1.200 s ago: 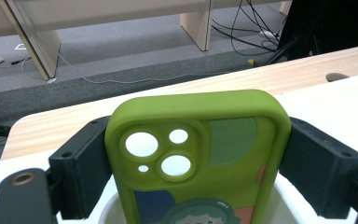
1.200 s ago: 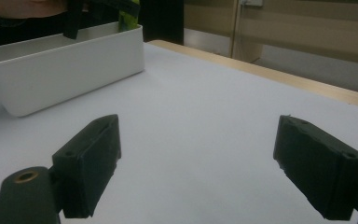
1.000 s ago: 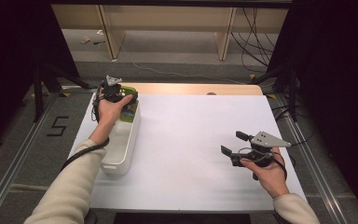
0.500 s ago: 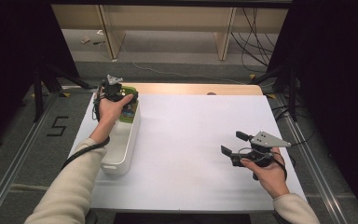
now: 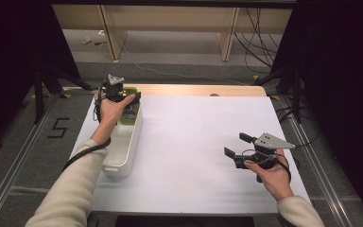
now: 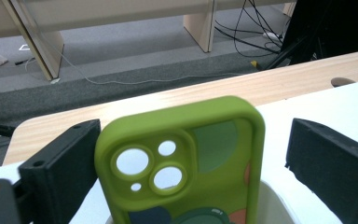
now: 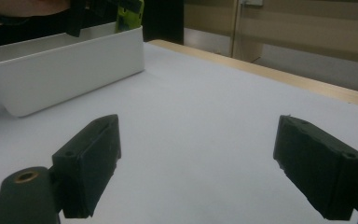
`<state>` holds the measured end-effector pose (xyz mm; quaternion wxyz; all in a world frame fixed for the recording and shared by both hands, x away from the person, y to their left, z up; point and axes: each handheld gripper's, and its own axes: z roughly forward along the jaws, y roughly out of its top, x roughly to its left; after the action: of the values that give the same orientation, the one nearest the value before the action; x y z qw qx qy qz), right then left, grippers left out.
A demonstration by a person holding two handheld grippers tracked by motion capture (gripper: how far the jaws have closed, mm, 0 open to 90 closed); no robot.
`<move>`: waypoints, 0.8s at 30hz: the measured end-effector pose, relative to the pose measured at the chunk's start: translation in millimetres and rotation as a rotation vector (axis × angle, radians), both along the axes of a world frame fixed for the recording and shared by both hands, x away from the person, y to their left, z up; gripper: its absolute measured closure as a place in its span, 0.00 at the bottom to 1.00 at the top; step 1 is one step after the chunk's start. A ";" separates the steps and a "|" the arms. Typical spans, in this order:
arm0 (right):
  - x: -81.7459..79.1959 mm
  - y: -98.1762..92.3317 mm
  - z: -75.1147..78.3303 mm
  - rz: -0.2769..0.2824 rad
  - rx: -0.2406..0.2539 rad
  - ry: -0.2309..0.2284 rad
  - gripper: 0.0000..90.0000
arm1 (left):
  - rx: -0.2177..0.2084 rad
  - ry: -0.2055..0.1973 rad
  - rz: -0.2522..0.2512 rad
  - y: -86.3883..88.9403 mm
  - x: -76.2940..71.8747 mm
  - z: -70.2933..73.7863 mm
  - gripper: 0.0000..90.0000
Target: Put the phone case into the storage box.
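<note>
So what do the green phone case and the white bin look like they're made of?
Phone case: probably soft silicone or rubber, with a matte finish and rounded, thick edges around the camera cutouts. White bin: likely moulded plastic, with smooth, slightly glossy thin walls and rounded corners.

Lab: dark frames (image 5: 38, 80), loose floor cables (image 5: 260, 28), numbered floor.

The high view looks forward and down over the whole desk (image 5: 194, 142) from the person's side. The left gripper view sits close behind a green phone case (image 6: 182, 163), facing the desk's far edge. The right gripper view skims low across the desk toward the white bin (image 7: 65, 70) (also seen from above).
</note>
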<state>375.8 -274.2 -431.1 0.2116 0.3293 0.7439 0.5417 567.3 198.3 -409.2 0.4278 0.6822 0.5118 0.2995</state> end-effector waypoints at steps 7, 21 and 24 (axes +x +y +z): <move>0.0 -0.2 0.3 -0.002 -0.002 -0.001 0.18 | -0.006 -0.024 -0.001 0.8 -2.4 6.0 0.03; -0.1 -1.2 1.1 -0.009 0.000 -0.002 0.18 | -0.040 -0.058 -0.005 -0.1 -15.2 24.4 0.03; 0.0 -1.2 1.4 -0.011 -0.001 0.000 0.18 | -0.041 -0.062 -0.005 -0.8 -19.4 25.5 0.03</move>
<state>375.8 -275.4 -429.7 0.2148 0.3333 0.7423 0.5401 547.9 197.5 -383.6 0.4583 0.6649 0.5026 0.3088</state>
